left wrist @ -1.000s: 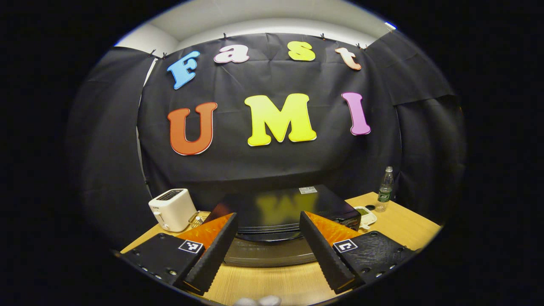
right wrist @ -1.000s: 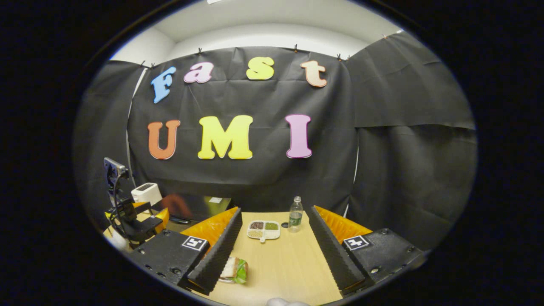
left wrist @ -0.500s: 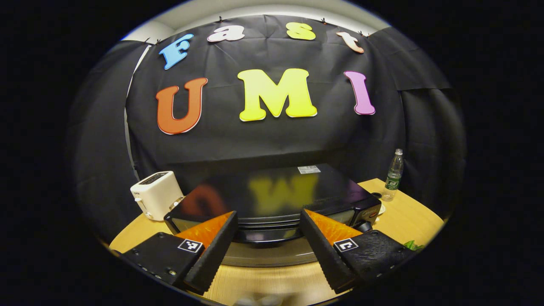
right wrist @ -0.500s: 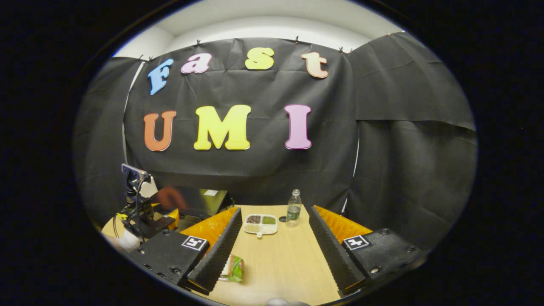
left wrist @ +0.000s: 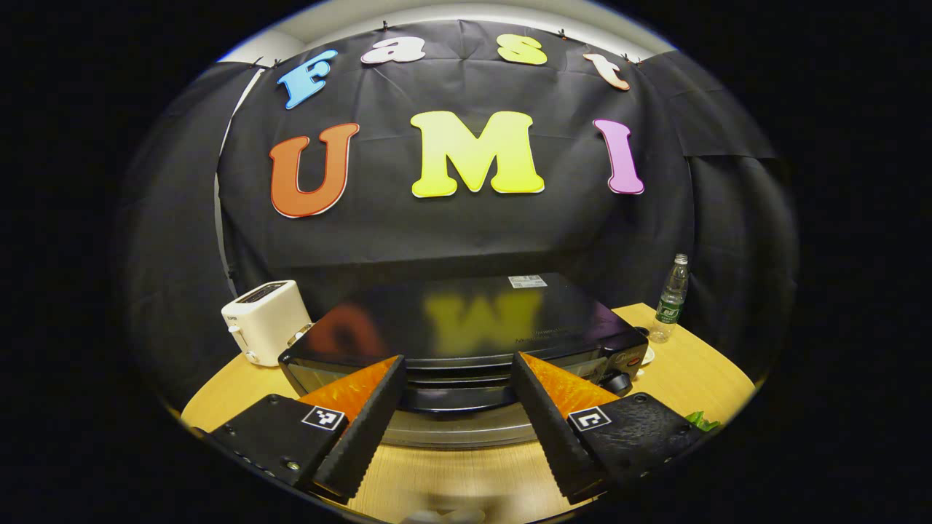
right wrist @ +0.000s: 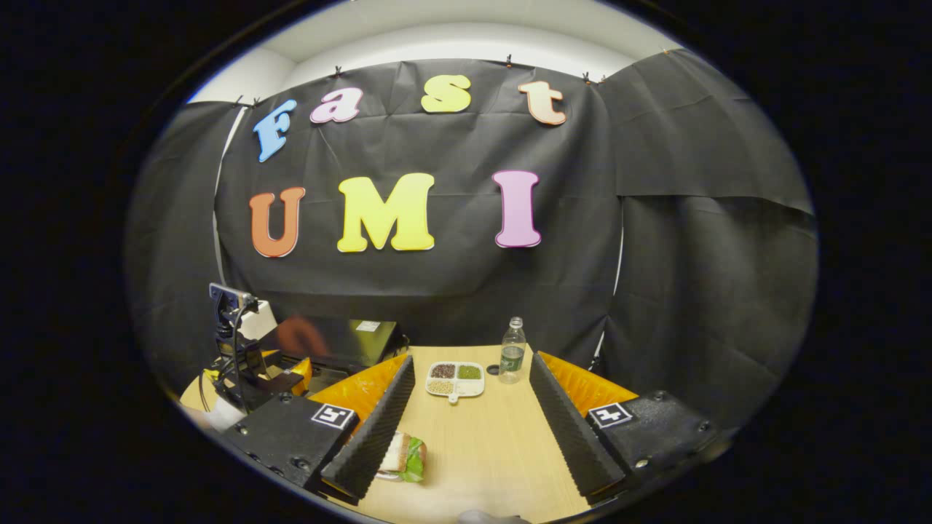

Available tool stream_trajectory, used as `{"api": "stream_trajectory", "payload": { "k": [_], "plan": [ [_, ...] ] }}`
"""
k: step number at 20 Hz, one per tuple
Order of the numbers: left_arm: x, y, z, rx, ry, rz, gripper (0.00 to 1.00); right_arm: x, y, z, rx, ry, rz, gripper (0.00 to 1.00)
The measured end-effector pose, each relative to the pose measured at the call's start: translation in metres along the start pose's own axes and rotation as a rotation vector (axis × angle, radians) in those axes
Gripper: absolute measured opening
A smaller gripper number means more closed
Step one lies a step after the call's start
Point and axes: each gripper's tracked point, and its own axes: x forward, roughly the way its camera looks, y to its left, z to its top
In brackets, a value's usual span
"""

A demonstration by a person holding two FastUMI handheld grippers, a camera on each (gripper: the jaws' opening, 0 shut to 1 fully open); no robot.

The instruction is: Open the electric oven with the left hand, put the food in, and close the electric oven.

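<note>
Left gripper view: oven broadside, front toward gripper.

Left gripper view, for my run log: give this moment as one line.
left tool: open, at oven door handle | right tool: open, above table | sandwich: on table | door: closed

On our left gripper and right gripper we see ridged, wedge-shaped fingers, textured black mounts with screws, and small square black-and-white markers on top of each mount.
</note>
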Motion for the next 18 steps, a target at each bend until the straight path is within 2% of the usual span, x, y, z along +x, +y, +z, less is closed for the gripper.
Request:
{"api": "stream_trajectory", "payload": {
  "k": [2, 3, 4, 12, 18],
  "plan": [
    [-0.009, 0.0, -0.005, 0.001, -0.002, -0.003, 0.98, -0.002, 0.002, -0.003, -0.02, -0.001, 0.007, 0.96],
    [-0.016, -0.001, -0.009, 0.001, 0.0, -0.004, 0.98, -0.003, 0.005, -0.003, -0.022, -0.001, 0.014, 1.0],
    [-0.023, -0.001, -0.012, 0.001, 0.002, -0.005, 0.98, -0.003, 0.008, -0.003, -0.021, -0.003, 0.023, 0.97],
    [-0.075, -0.006, -0.065, -0.01, 0.07, -0.007, 0.98, -0.013, 0.021, -0.023, -0.026, 0.025, 0.072, 0.97],
    [-0.098, -0.008, -0.106, -0.024, 0.132, -0.003, 0.98, -0.021, 0.021, -0.035, -0.04, 0.043, 0.085, 0.97]
  ]
}}
